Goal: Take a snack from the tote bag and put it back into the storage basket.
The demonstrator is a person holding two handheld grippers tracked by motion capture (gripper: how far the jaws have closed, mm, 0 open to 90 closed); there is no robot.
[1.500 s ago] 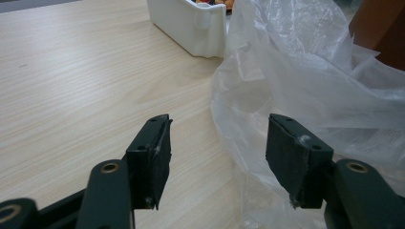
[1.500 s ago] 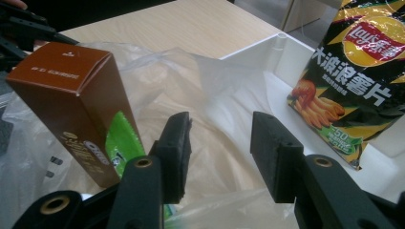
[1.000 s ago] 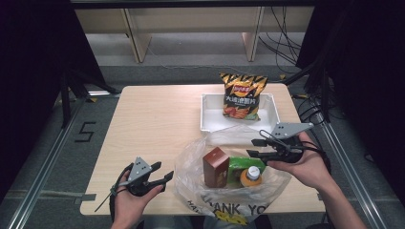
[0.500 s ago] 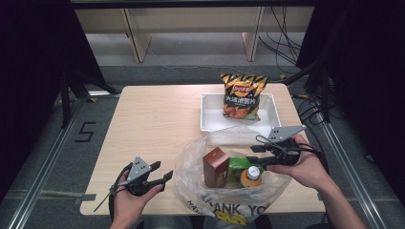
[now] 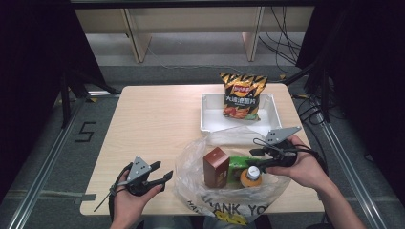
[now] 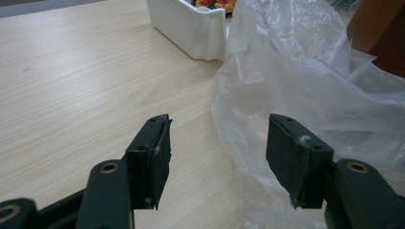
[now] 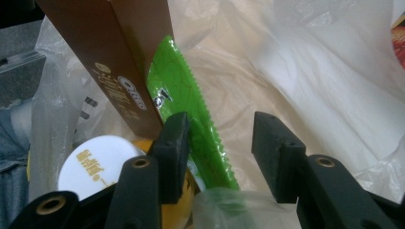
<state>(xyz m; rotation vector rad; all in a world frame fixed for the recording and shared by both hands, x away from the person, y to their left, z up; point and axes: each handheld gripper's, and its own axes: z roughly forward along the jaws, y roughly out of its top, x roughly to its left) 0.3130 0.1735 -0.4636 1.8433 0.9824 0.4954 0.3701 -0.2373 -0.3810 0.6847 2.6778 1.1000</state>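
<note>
1. On the near edge of the worktop (image 5: pixel 157 119): a clear plastic bag (image 5: pixel 200 191), mouth open upward, printed lettering on its front face, front hanging slightly over the worktop's edge.
2. Inside the bag: a brown carton (image 5: pixel 216 167), upright, at the left; a green packet (image 5: pixel 236 164) just right of the carton, touching it; a bottle with a white cap (image 5: pixel 252 175) in front of the packet, orange below the cap.
3. Right gripper (image 5: pixel 260 153): held in the person's right hand (image 5: pixel 298 167) at the bag's right side, jaws pointing left into the bag's mouth. In the right gripper view the jaws stand partly apart around the serrated edge of the green packet (image 7: pixel 191 119); the left jaw lies against the packet beside the carton (image 7: pixel 119 62), the right jaw stands clear of it, so nothing is clamped. The white cap (image 7: pixel 95 162) sits low at the left of that view.
4. Left gripper (image 5: pixel 165 176): held in the left hand (image 5: pixel 129 200) at the worktop's near left, just beside the bag. Jaws wide apart, holding nothing; in the left gripper view the bag's film (image 6: pixel 305 86) lies just beyond the right jaw.
5. White tray (image 5: pixel 210 114): on the far right of the worktop, behind the bag.
6. Bag of crisps (image 5: pixel 241 95): orange and black, standing in the tray, leaning on its far wall.
</note>
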